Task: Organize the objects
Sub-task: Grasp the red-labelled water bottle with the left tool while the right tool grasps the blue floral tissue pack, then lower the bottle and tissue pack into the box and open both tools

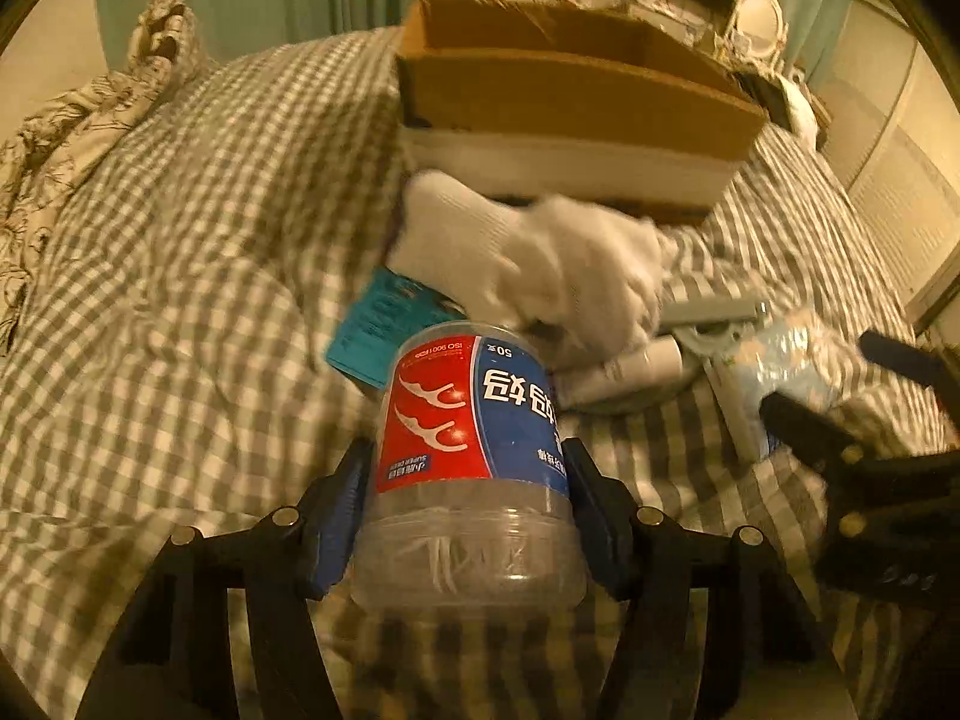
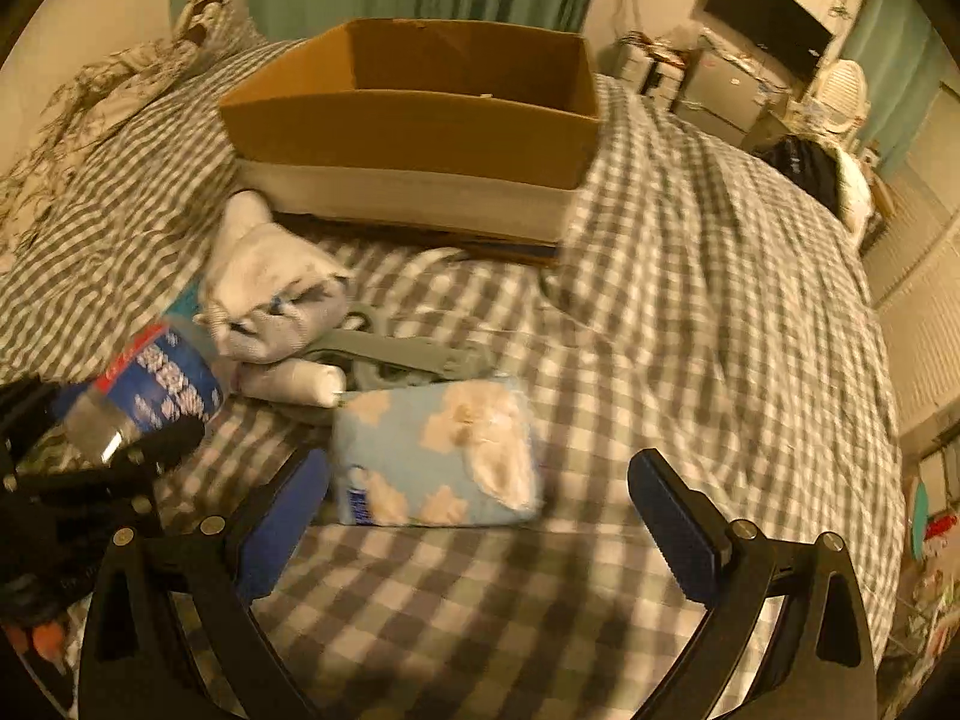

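My left gripper [image 1: 471,516] is shut on a clear plastic jar of floss picks [image 1: 474,456] with a red and blue label, held above the checked bedcover; the jar also shows in the right wrist view [image 2: 150,390]. My right gripper [image 2: 480,504] is open and empty, its fingers on either side of a light blue tissue pack [image 2: 438,456] lying on the bed. An open cardboard box [image 2: 420,120] stands beyond the pile; it also shows in the left wrist view [image 1: 570,90].
A white glove [image 1: 534,264], a teal card [image 1: 378,324], a white tube [image 2: 294,384] and a grey tool [image 2: 408,354] lie between the grippers and the box. A patterned pillow [image 1: 78,120] lies at the far left. Room furniture [image 2: 750,90] stands beyond the bed.
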Motion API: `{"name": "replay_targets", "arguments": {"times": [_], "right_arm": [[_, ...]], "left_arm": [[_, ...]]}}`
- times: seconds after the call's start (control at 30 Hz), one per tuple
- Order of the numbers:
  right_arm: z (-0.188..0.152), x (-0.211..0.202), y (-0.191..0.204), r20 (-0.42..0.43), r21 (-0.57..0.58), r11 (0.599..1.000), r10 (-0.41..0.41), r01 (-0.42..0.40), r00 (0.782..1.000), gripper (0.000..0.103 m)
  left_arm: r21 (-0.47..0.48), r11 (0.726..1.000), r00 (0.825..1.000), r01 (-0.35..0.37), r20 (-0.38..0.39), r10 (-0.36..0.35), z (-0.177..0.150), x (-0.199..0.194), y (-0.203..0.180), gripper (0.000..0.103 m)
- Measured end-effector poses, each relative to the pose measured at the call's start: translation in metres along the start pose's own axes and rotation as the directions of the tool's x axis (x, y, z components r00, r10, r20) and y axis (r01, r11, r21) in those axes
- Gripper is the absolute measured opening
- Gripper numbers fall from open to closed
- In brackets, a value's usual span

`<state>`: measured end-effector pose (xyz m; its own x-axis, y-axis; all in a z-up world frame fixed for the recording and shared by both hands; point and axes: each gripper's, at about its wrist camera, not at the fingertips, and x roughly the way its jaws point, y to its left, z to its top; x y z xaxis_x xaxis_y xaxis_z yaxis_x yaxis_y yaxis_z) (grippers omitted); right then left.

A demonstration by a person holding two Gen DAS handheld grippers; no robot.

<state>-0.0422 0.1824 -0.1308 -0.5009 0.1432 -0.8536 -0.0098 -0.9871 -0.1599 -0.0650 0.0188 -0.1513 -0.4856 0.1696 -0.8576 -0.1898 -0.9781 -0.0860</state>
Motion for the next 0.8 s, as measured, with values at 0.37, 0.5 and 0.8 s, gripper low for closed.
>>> {"name": "replay_targets", "arguments": {"times": [0.37, 0.5, 0.8], "right_arm": [[0.002, 0.022, 0.006, -0.084, -0.003, 1.000, 0.020, -0.020, 0.996, 0.075], [0.001, 0.013, 0.006, -0.047, 0.000, 1.000, 0.011, -0.011, 0.999, 0.073], [0.003, -0.031, -0.001, 0.082, 0.043, 0.996, 0.074, -0.077, 0.994, 0.072]], "left_arm": [[-0.037, 0.999, 0.999, -0.025, 0.024, 0.026, 0.001, -0.014, 0.021, 0.063], [-0.033, 0.999, 0.999, -0.027, 0.039, 0.029, 0.001, -0.024, 0.022, 0.063], [-0.004, 0.999, 0.997, -0.044, 0.067, 0.044, 0.001, -0.047, 0.019, 0.063]]}}
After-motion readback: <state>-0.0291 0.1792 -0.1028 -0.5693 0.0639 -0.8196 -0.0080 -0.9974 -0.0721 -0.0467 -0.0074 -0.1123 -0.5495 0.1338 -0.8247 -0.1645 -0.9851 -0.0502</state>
